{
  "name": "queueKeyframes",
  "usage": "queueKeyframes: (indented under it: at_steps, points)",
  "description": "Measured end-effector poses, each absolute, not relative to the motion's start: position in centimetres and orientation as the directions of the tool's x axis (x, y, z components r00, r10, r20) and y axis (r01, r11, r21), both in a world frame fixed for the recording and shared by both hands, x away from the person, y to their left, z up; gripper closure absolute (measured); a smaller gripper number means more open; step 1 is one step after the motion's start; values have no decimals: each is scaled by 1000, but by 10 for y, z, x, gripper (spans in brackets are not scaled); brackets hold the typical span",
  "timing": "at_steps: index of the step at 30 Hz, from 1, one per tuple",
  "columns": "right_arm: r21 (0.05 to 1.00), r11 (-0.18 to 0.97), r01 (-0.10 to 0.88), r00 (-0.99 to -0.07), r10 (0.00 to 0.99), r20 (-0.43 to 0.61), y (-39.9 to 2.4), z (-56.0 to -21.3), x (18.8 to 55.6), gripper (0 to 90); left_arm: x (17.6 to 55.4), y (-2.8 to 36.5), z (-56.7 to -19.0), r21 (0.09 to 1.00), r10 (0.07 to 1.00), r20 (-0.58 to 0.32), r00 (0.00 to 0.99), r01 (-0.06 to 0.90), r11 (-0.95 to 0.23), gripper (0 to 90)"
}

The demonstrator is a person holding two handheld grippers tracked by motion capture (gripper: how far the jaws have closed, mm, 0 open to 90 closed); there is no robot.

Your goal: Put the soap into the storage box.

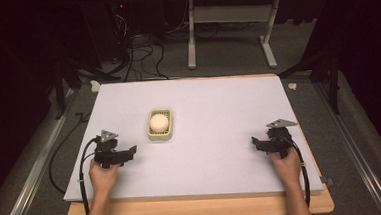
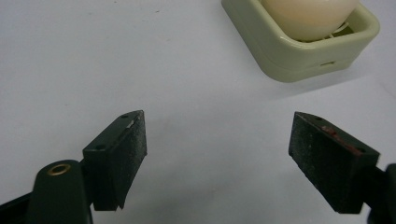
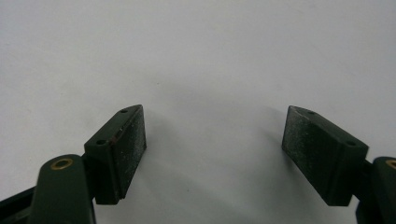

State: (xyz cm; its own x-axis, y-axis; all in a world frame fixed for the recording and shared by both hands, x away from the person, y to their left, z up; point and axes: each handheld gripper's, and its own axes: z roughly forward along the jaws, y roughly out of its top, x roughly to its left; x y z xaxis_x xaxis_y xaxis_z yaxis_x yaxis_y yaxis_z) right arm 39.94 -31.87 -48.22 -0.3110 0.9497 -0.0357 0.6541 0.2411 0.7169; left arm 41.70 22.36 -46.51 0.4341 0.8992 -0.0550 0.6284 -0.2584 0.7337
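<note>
Two grippers are waiting near a soap in its little dish.

From the high view, the round pale soap (image 1: 159, 122) is sitting in a green dish (image 1: 160, 136) on the white worktop (image 1: 218, 106), a bit left of the middle. The left gripper (image 1: 130, 151) is resting near the dish and the right gripper (image 1: 255, 141) is lying well apart, close to the right edge. In the left gripper view, its fingers (image 2: 122, 154) are standing wide apart and holding nothing, with the dish (image 2: 289, 51) just ahead to the right. In the right gripper view, its fingers (image 3: 123, 149) are spread wide too, over bare worktop. I think the left one should be coming in low and straight, closing softly so the slippery soap is not popping out. There is lots of open room all around the dish.
</note>
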Motion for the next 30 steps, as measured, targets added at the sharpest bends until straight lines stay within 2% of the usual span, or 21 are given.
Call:
queueKeyframes:
  at_steps: [30]
  points:
    - [718, 242, 653, -311, 950, -37, -318, -482, 399, 223, 428, 216, -480, 716, 907, -22, 420, 640, -279, 200]
